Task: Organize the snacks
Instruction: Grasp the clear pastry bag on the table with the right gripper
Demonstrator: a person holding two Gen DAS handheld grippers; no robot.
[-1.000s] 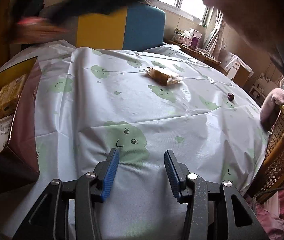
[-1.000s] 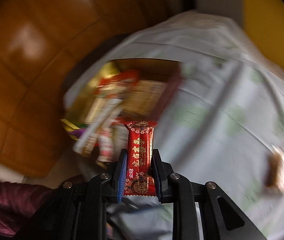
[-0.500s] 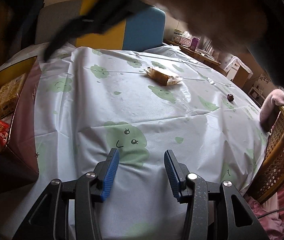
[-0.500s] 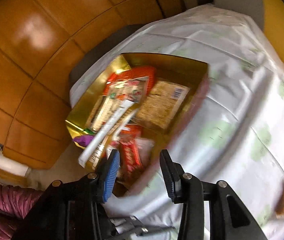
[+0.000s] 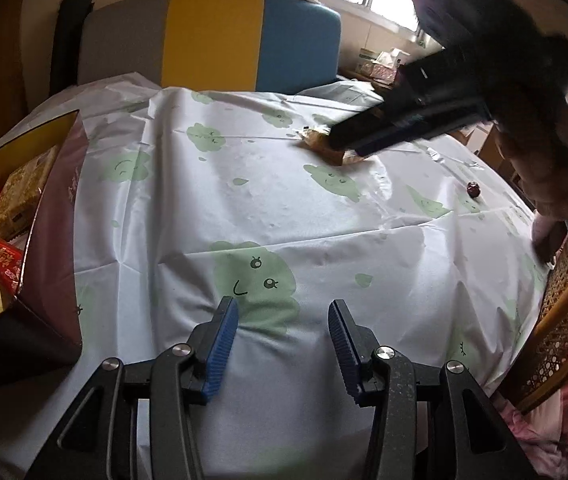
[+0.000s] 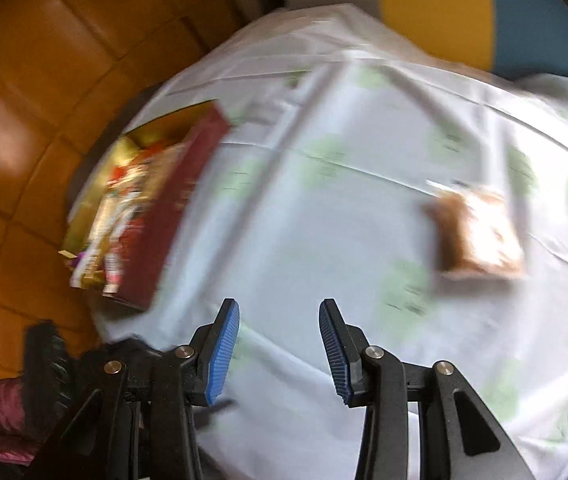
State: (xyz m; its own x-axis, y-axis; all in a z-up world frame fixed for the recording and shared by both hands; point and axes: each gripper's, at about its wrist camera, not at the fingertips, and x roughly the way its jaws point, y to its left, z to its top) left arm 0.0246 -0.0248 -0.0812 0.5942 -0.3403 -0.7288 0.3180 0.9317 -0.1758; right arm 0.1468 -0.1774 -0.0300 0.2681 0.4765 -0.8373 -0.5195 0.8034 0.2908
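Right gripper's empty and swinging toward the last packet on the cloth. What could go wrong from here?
1. The right-wrist view is motion-blurred, so the open right gripper may misjudge the brown snack packet.
2. The packet lies flat on the wrinkled tablecloth; the fingers could pinch cloth and drag it.
3. A small dark round item sits near the table's edge; a tugged cloth might roll it off.

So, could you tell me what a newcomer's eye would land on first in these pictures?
Probably the white tablecloth printed with smiling green clouds, which fills both views. Next, the open gold-lined snack box at its left edge, crammed with bright packets, and one brown snack packet lying alone mid-table. Both the left tool and right tool are open and empty.
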